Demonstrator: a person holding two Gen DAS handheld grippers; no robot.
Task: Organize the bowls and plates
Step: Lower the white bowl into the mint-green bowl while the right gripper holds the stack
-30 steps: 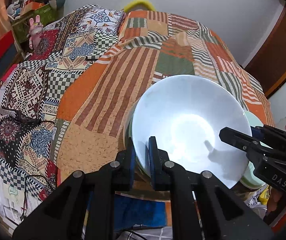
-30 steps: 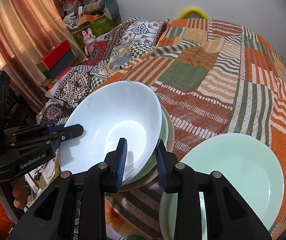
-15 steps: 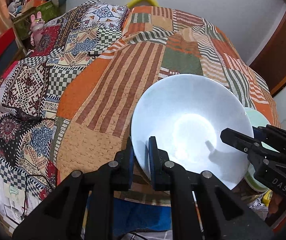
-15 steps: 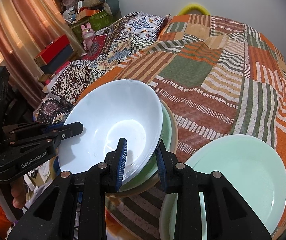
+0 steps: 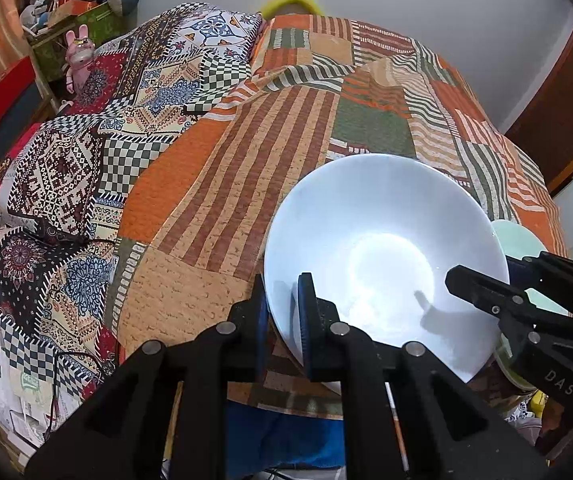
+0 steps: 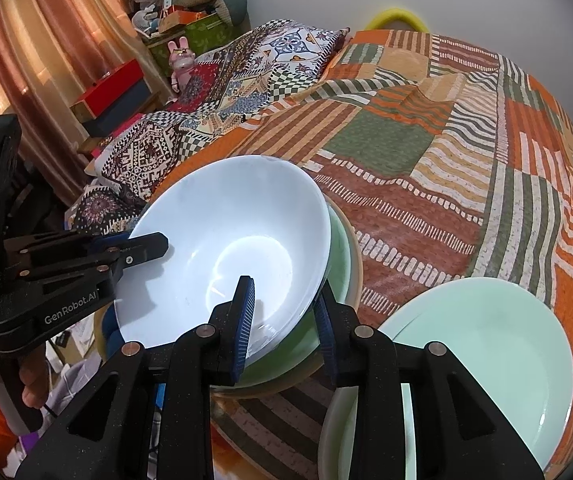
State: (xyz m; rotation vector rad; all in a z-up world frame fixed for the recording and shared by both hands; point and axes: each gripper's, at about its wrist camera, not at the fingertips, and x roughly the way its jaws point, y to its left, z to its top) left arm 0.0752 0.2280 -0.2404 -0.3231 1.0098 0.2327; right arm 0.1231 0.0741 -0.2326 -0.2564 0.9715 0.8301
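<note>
Your right tongs point(image 6: 284, 316) are opening: compared with a second ago the gap between their blue pads is wider, and the rims of the stacked bowls sit between them without being squeezed. Your left tongs point(image 5: 282, 312) have not changed; they stay pressed together on the near rim of the white bowl point(image 5: 382, 260), one pad inside and one outside. That white bowl sits tilted on top of the green bowl point(image 6: 338, 248), which nests in a tan one, all near the front edge of the bed point(image 6: 426, 184), with the stack of pale green plates point(image 6: 486, 344) just beside it on the right. My reading is that the bowl stack is nearly sorted: with the right side letting go, only your left grip keeps the white bowl tipped, so lowering it level and releasing should settle it.
</note>
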